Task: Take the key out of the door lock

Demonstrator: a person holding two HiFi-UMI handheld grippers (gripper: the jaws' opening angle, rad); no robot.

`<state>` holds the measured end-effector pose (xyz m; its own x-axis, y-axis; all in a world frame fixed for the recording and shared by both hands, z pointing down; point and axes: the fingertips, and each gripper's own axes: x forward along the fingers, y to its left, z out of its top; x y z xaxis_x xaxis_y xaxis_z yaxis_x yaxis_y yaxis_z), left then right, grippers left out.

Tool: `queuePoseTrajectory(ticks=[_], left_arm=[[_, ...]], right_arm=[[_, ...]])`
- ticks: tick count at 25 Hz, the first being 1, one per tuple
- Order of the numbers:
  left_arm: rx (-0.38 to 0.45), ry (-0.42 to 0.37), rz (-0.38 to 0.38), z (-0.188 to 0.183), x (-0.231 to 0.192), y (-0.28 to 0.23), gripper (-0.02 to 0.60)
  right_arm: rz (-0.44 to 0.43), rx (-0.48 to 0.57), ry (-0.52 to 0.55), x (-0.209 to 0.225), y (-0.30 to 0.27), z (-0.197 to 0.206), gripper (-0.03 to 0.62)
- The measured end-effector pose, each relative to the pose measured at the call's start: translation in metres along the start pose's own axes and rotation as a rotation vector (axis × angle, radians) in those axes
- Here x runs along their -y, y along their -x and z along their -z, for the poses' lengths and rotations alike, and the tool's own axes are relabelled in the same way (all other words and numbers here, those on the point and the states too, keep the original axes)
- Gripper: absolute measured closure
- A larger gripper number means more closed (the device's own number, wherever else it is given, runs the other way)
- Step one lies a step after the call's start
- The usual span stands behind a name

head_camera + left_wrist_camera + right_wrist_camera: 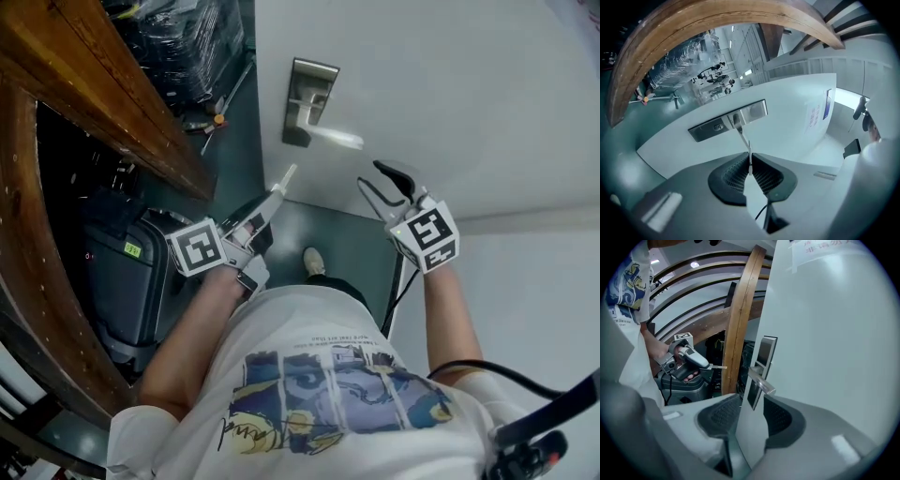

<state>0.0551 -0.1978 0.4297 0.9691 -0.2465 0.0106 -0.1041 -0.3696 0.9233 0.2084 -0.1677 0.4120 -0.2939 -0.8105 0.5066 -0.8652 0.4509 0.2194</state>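
Observation:
A white door [450, 103] carries a metal lock plate [309, 94] with a lever handle [333, 139]. In the left gripper view the plate [729, 121] shows its keyhole [718, 126] with nothing in it. My left gripper [272, 199] is shut on a thin metal key [283, 180], held a short way in front of the door and apart from the plate. The key blade [749, 150] sticks out past the pressed pads, and the right gripper view shows the same key [717, 367] pointing toward the door edge. My right gripper [382, 183] stands open and holds nothing, to the right of the handle.
A curved wooden beam [94, 84] runs along the left. Below it stands a dark suitcase [122, 281]. Black wrapped goods [187, 37] lie on the floor beyond the door edge. A cable [398, 291] hangs from the right gripper. The person's shoe [314, 262] is by the door.

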Motion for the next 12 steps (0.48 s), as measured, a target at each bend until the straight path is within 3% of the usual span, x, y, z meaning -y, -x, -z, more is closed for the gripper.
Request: queuePoseTrajectory(ticks=[12], left_arm=[[-0.091, -0.028, 0.013, 0.016, 0.01, 0.029, 0.558]], right_arm=[[-0.01, 0.008, -0.11, -0.089, 0.002, -0.019, 0.447]])
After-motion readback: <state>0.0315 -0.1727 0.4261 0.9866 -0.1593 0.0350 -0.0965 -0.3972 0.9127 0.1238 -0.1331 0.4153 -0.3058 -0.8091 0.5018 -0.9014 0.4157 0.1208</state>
